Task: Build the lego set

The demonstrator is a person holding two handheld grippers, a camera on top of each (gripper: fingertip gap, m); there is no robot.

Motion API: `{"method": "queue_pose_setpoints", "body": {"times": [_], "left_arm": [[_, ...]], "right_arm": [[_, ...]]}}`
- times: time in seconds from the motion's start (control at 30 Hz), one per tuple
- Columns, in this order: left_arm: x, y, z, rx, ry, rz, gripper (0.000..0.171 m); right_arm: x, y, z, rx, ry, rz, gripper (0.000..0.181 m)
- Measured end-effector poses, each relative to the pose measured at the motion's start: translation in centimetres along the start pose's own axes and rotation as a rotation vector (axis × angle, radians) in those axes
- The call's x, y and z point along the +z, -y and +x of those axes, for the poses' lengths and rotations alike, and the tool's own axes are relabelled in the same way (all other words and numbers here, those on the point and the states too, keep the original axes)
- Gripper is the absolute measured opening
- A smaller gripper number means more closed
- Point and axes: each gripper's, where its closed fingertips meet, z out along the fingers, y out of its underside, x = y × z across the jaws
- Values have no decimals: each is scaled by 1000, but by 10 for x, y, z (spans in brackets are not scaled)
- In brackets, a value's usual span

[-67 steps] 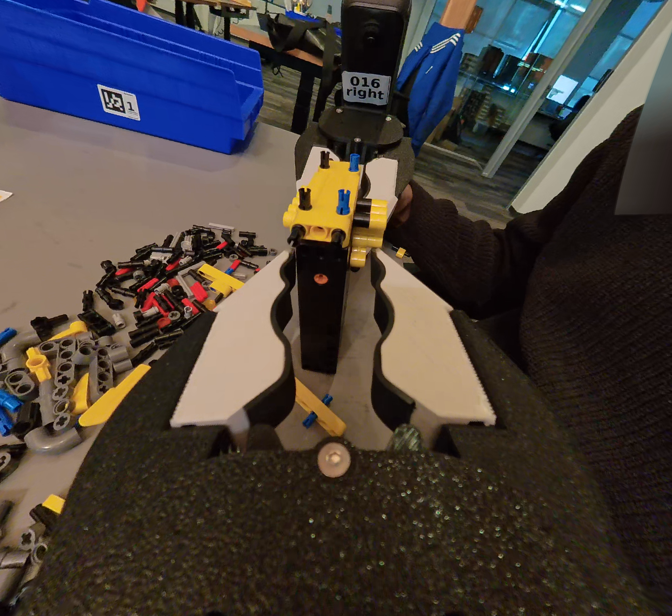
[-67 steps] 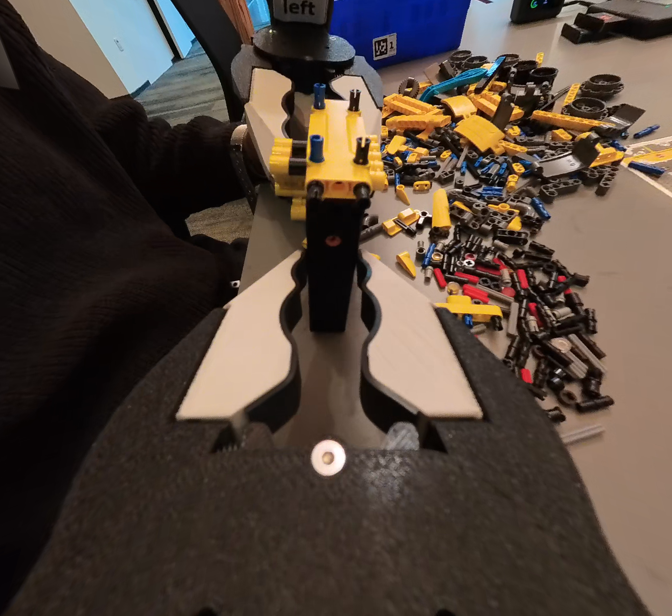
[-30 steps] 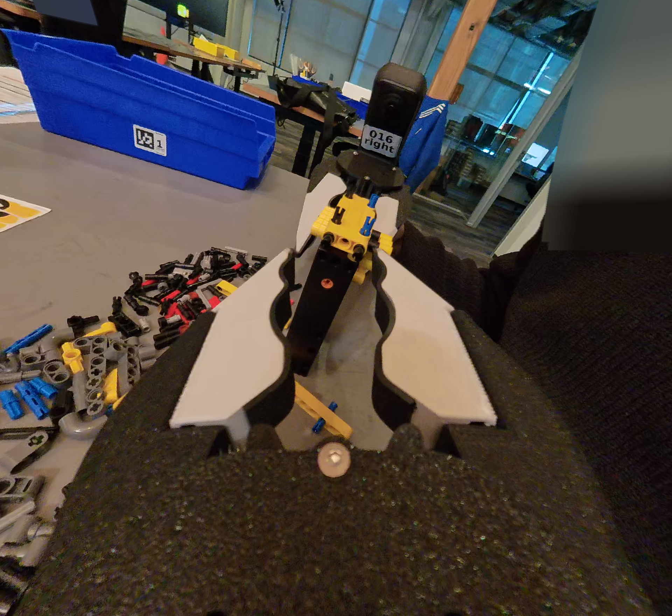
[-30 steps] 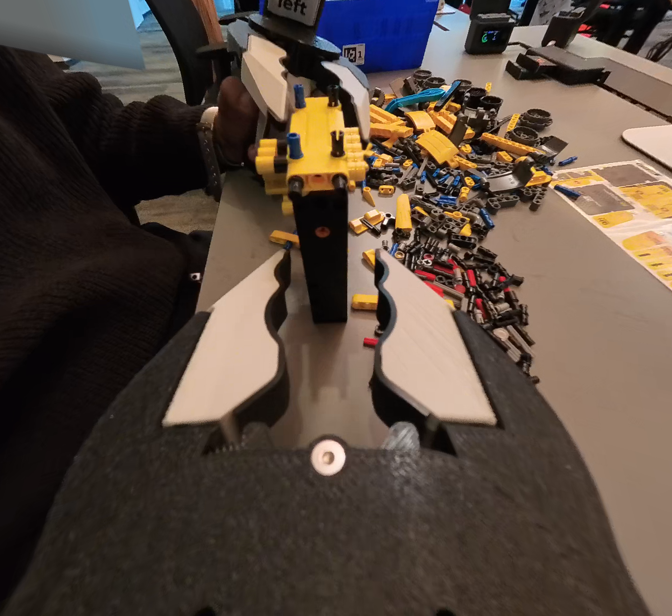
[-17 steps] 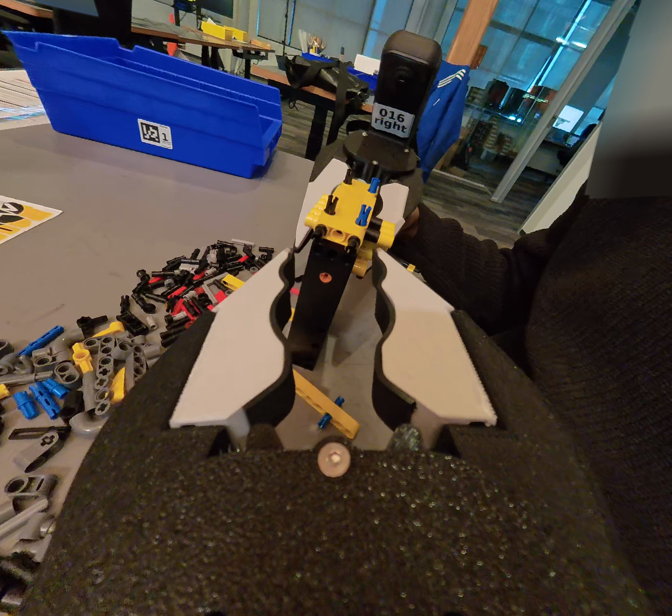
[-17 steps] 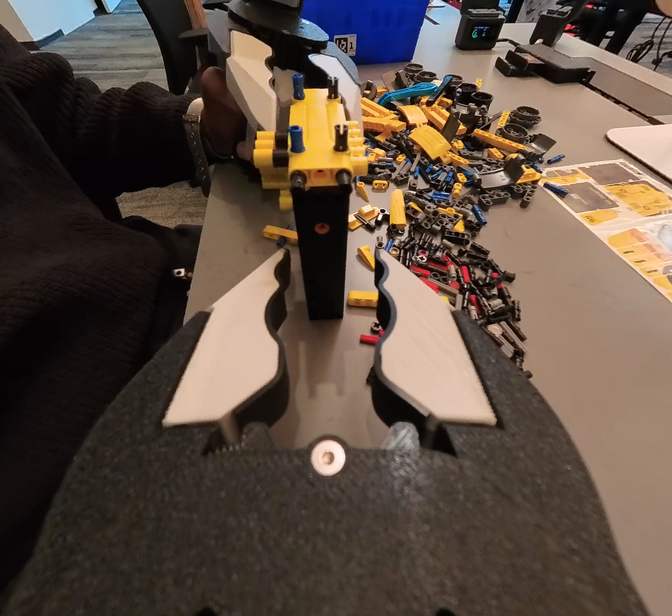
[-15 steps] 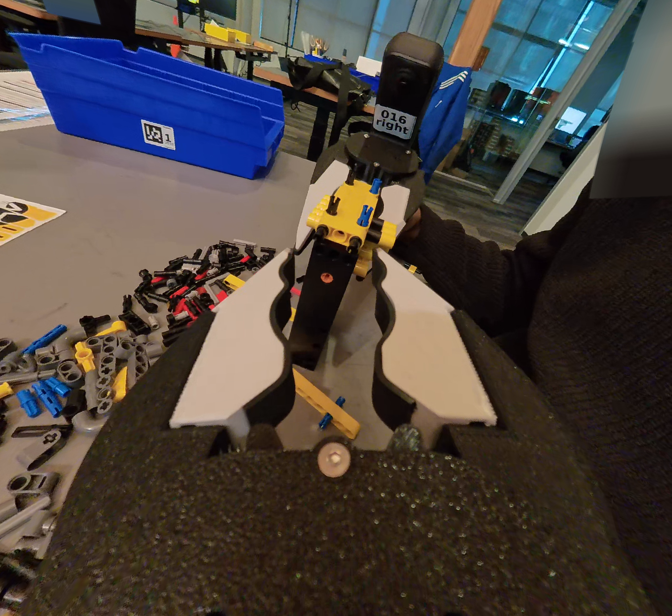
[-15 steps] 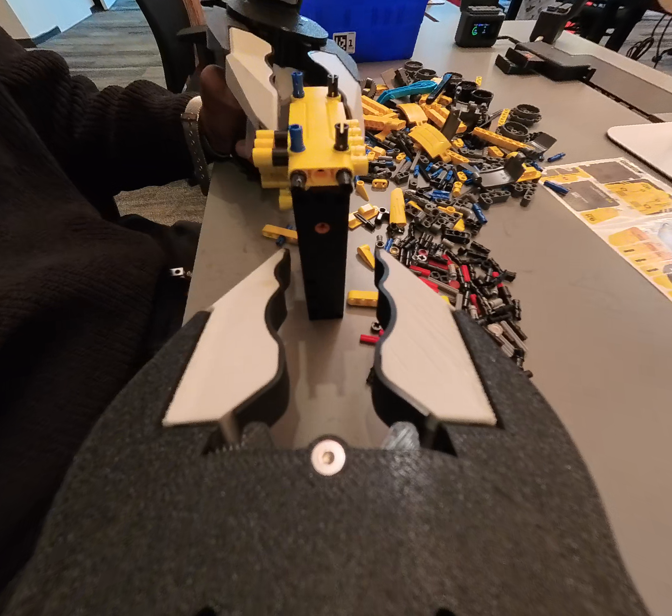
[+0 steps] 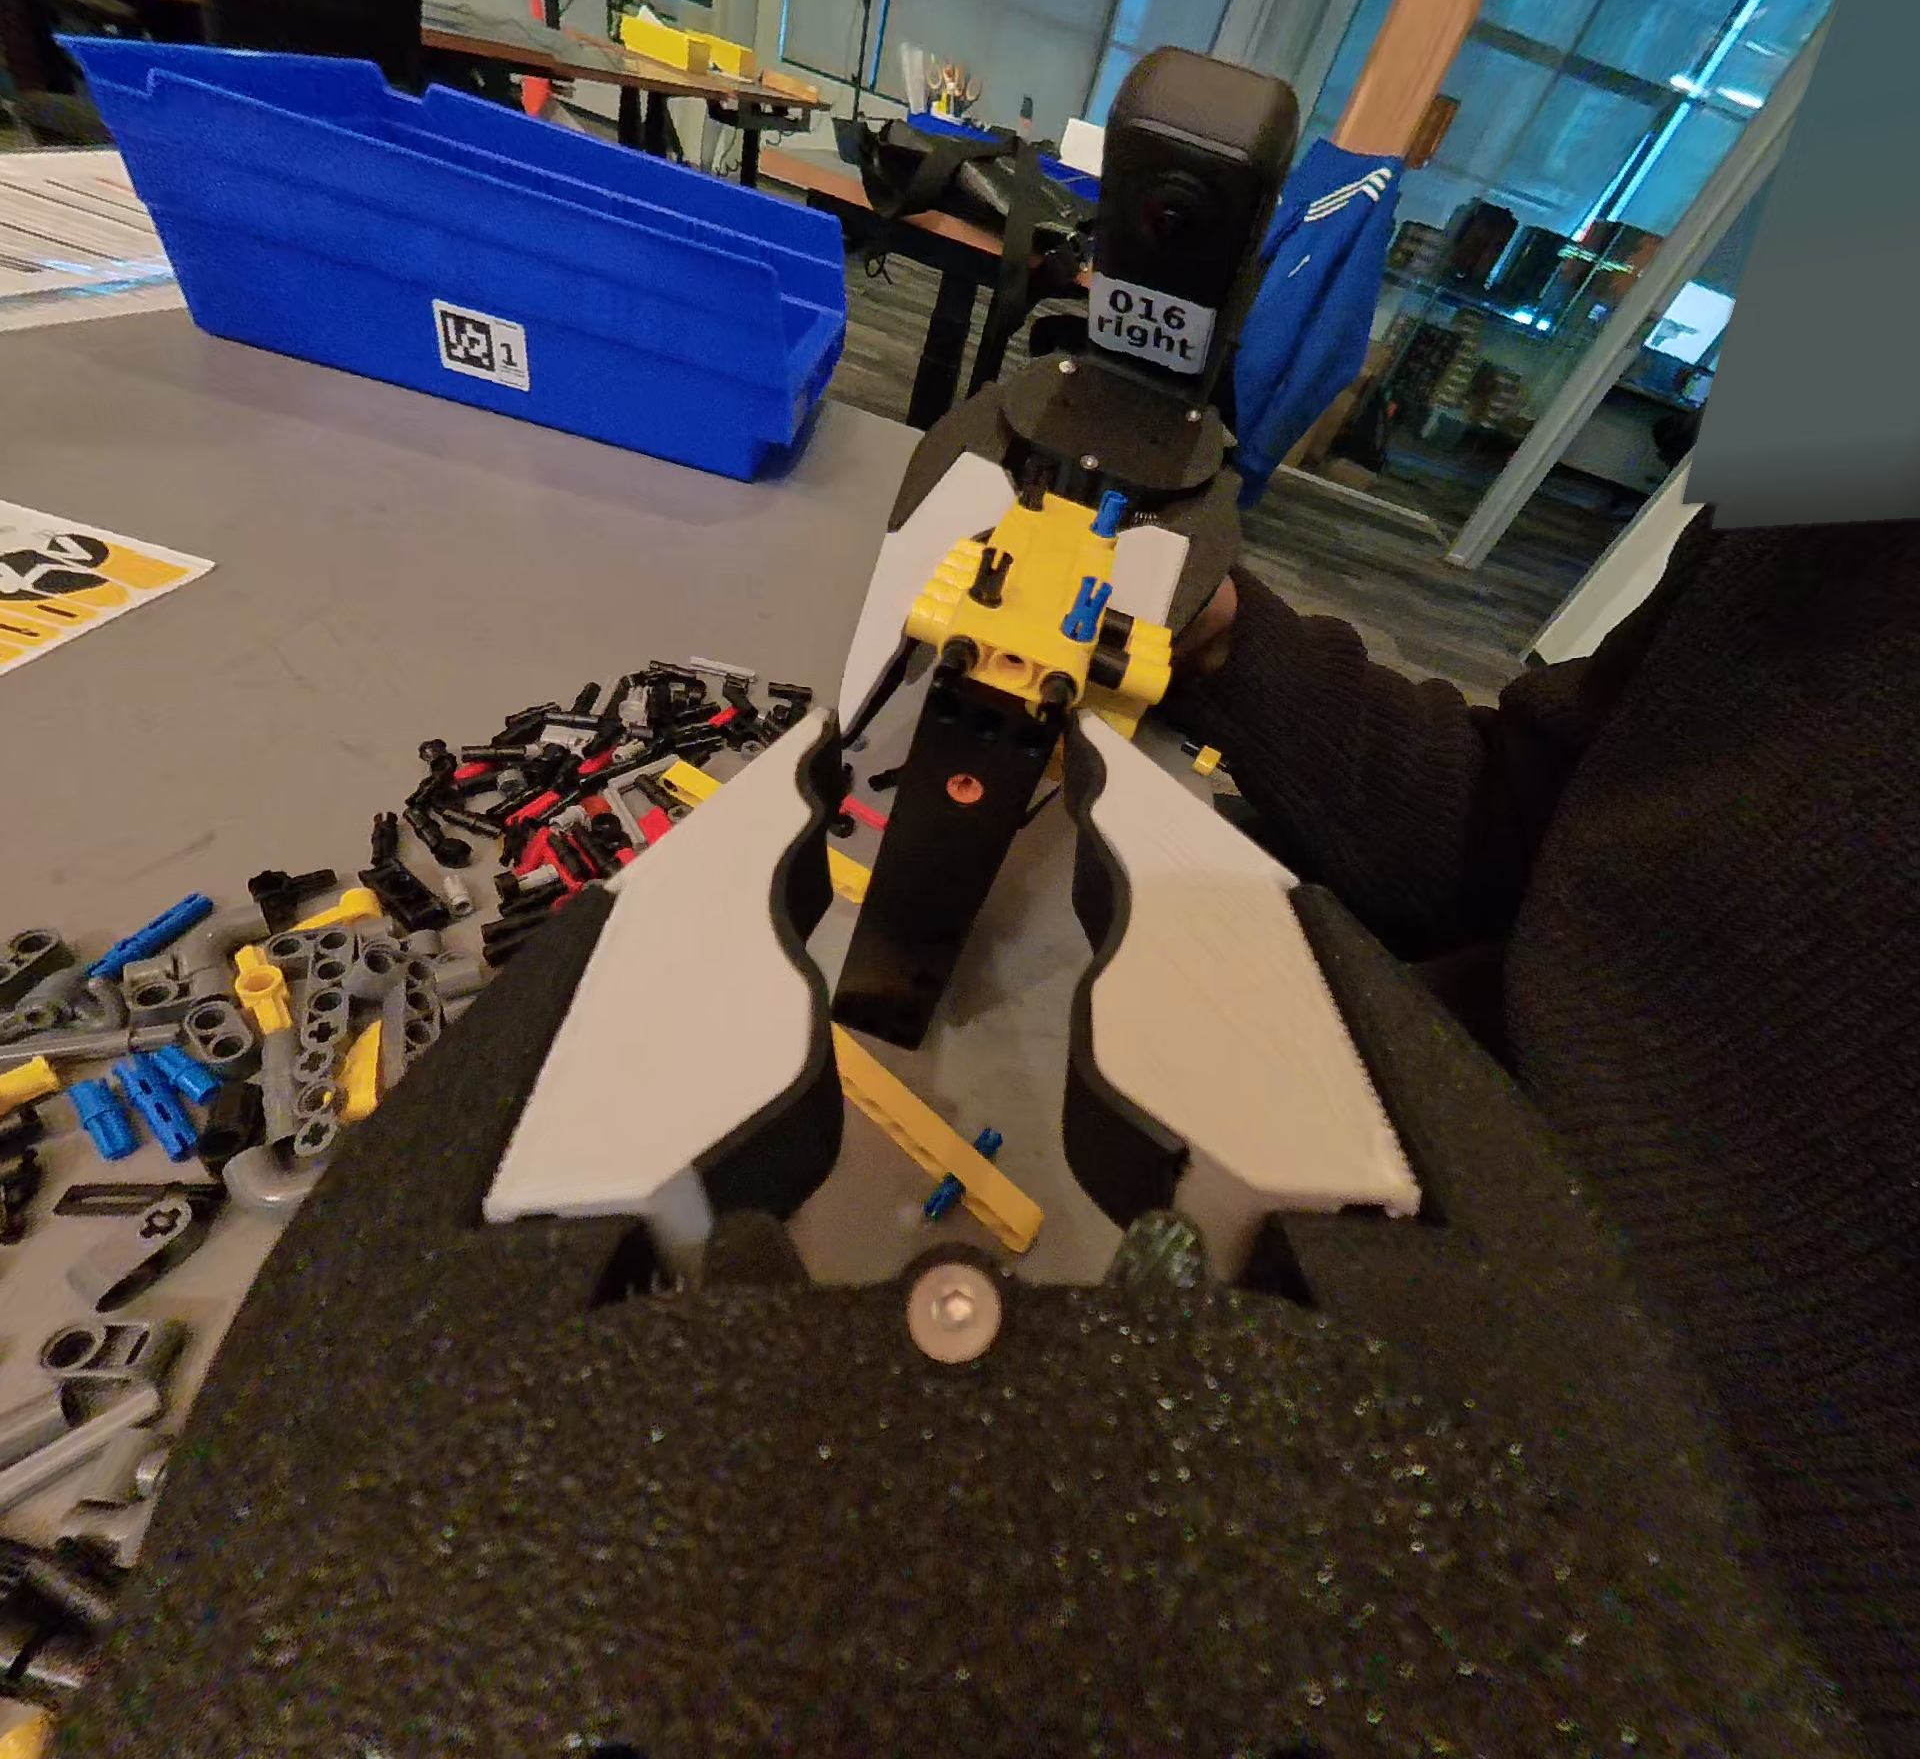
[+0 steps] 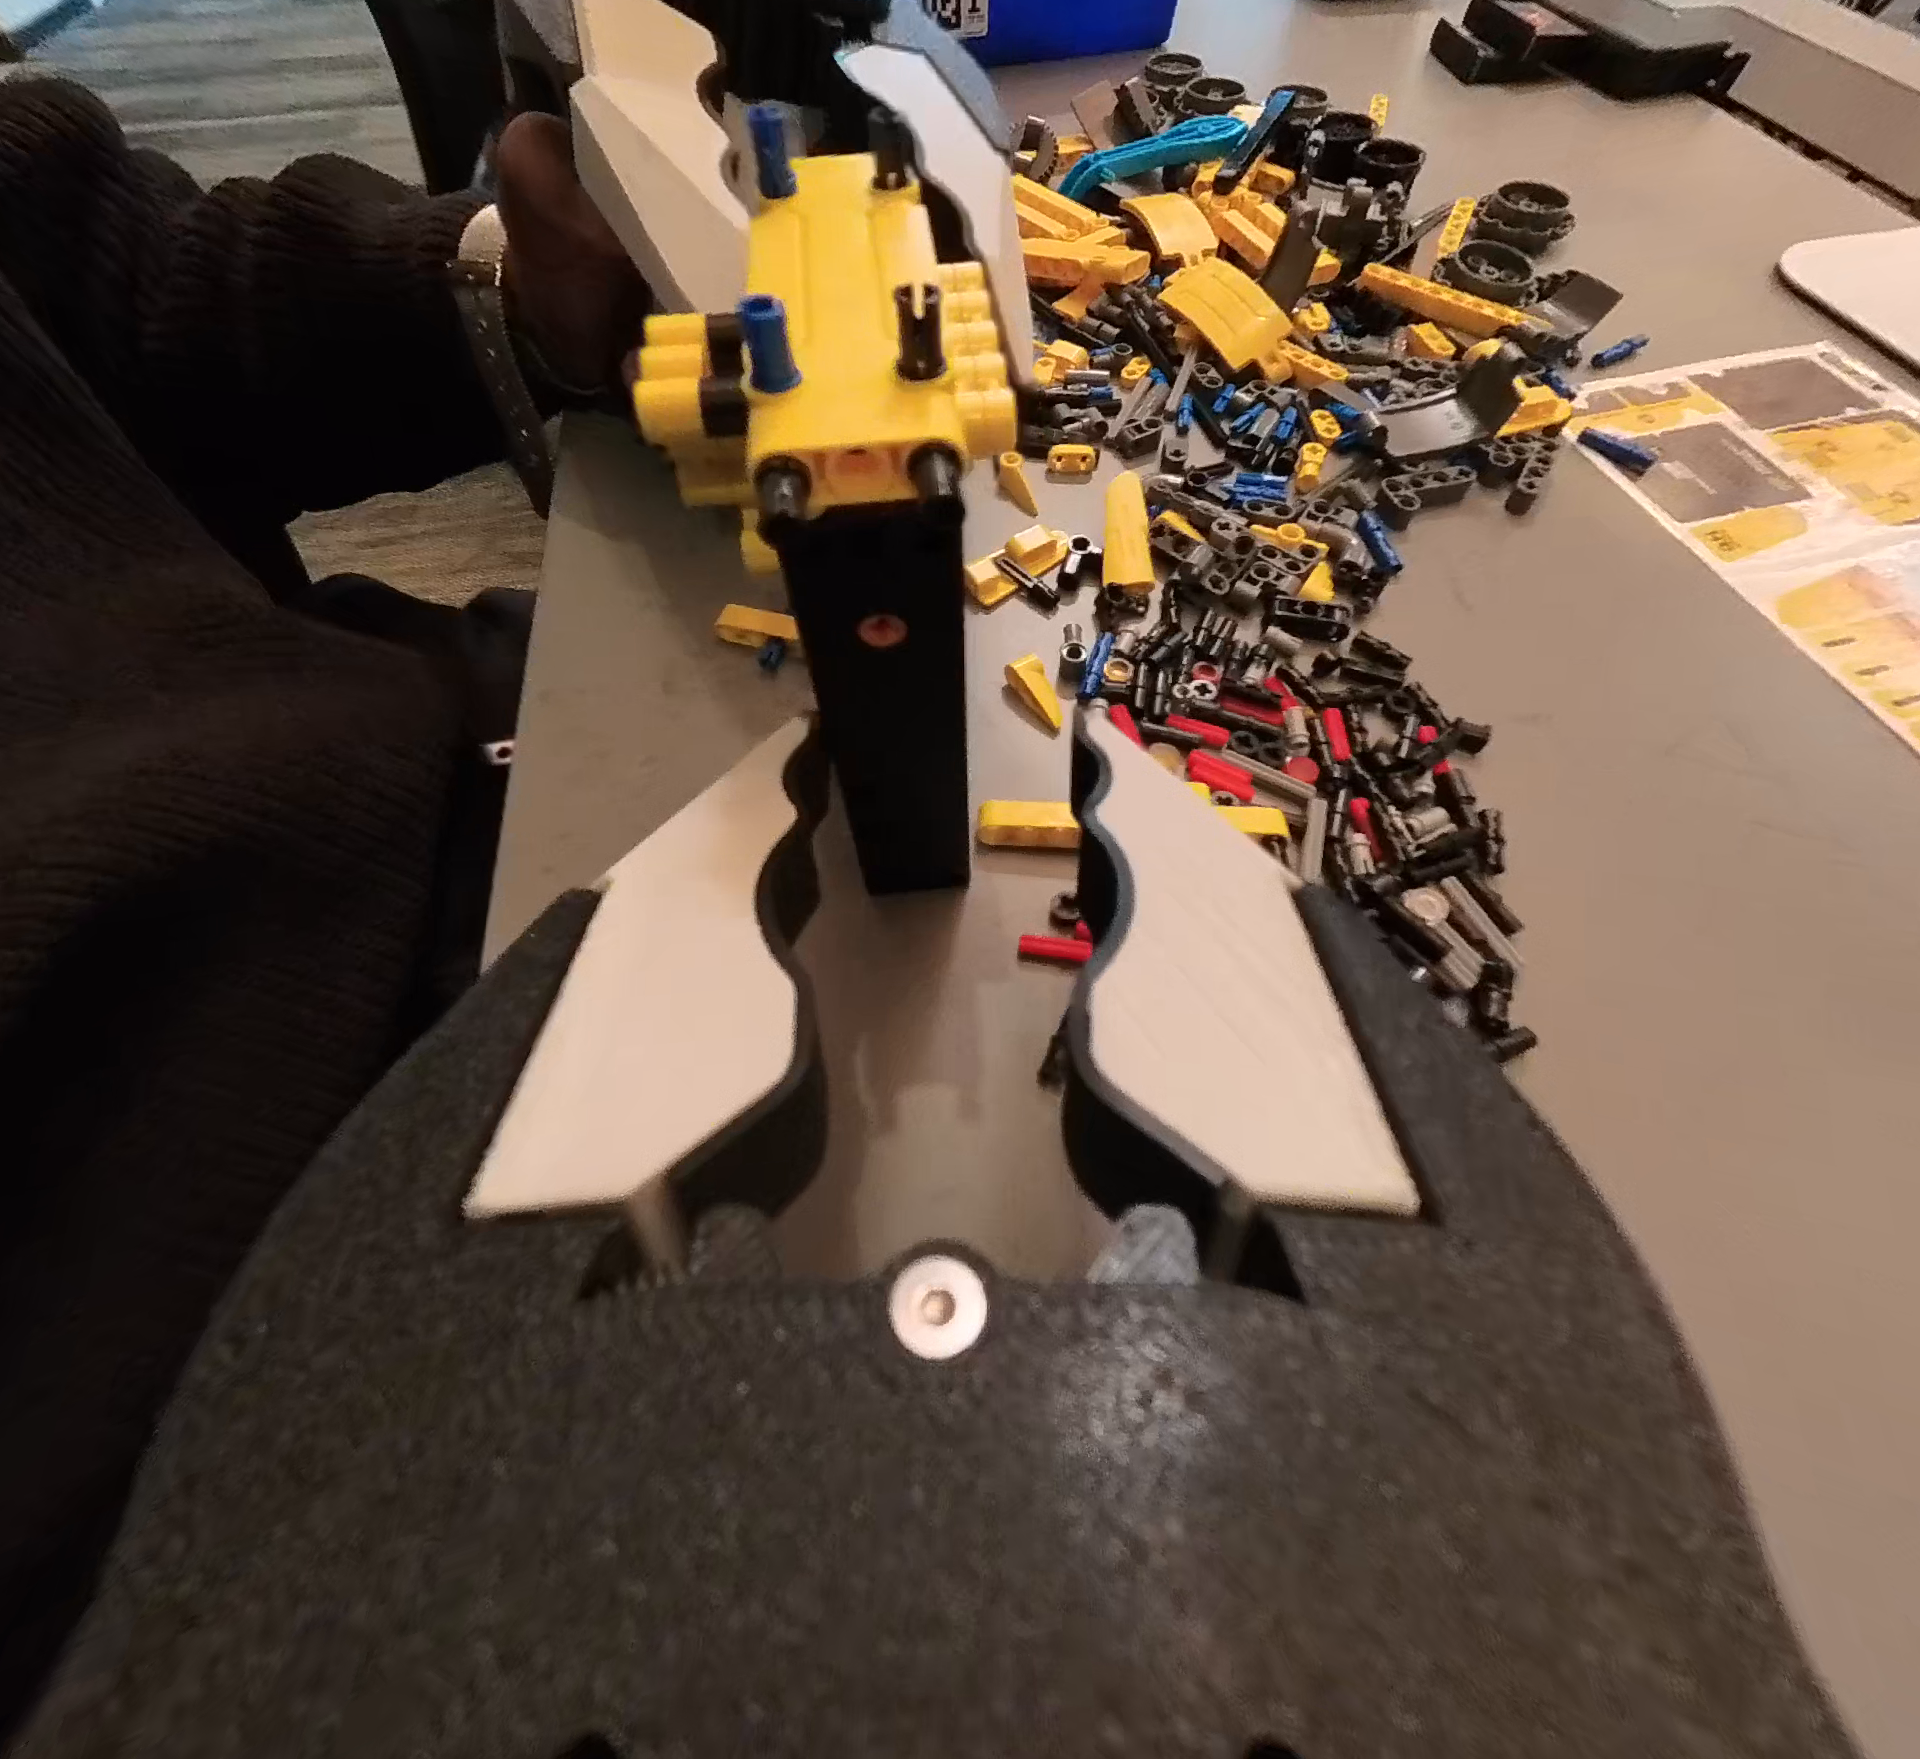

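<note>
Yellow brick block point(image 10: 852, 359) clamped by left gripper point(image 10: 821, 182), contact partly hidden, its black bar point(image 10: 894, 701) between right gripper point(image 10: 940, 836) fingers, spread apart, grip unclear, loose pieces point(image 10: 1288, 504) strewn on counter point(image 10: 1662, 774).

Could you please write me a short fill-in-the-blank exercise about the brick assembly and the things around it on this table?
1. The block at the far end of the black bar is coloured ___.
2. The bin behind the loose parts is coloured ___.
3. The yellow beam on the table, below the bar's near end, carries a ___ pin.

Missing words: yellow; blue; blue.
</note>
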Motion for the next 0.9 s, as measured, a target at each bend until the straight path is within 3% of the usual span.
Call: {"method": "queue_pose_setpoints", "body": {"times": [0.9], "left_arm": [[1,-2,1,19,6,-14,43]], "right_arm": [[14,-20,3,-12,-38,-156,48]]}}
